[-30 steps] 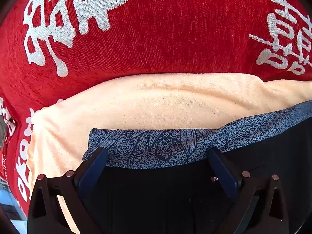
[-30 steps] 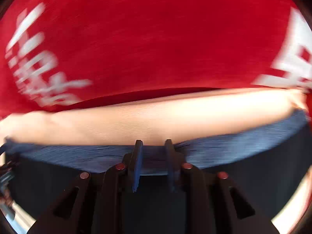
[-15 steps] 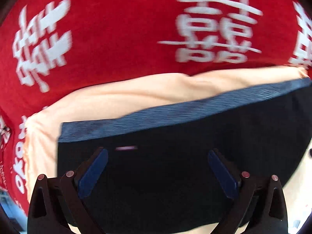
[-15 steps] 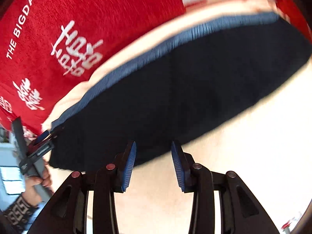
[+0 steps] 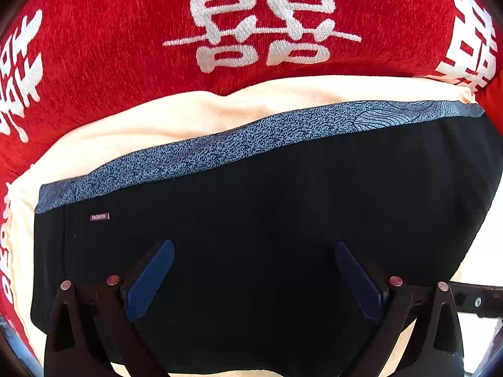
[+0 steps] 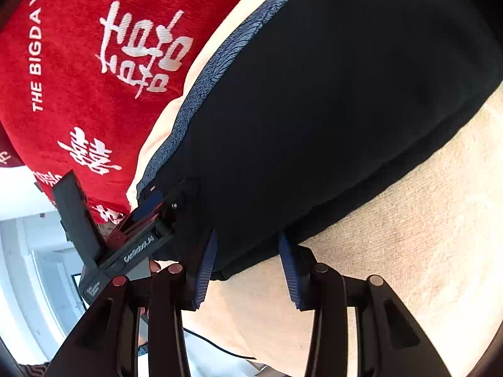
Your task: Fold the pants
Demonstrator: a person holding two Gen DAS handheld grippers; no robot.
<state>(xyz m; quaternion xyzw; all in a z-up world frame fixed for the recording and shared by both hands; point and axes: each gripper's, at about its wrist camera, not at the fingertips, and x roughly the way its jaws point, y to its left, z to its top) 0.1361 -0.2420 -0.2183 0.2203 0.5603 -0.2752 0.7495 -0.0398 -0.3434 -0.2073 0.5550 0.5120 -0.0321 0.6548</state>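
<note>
The black pants (image 5: pixel 283 220) lie folded and flat, with a blue-grey patterned waistband (image 5: pixel 220 147) along the far edge and a small "FASHION" label (image 5: pixel 99 216) near the left corner. My left gripper (image 5: pixel 254 251) hovers open and wide over the black cloth, with nothing pinched. In the right wrist view the pants (image 6: pixel 314 110) run diagonally. My right gripper (image 6: pixel 248 267) sits at their near folded edge. Its jaws are opening; the edge shows between the tips, and the pads do not press it. The left gripper (image 6: pixel 166 198) shows at the pants' left corner.
The pants rest on a cream cloth (image 5: pixel 188 116) spread over a red blanket (image 5: pixel 110 62) with white characters. In the right wrist view the cream cloth (image 6: pixel 408 220) stretches to the right. A thin black cable (image 6: pixel 220 348) and a white room area (image 6: pixel 31 251) lie beyond the lower left edge.
The right gripper was shut on the waistband; it has let go, opened, turned and drawn back to the pants' near edge. The left gripper slid back from the waistband over the black cloth.
</note>
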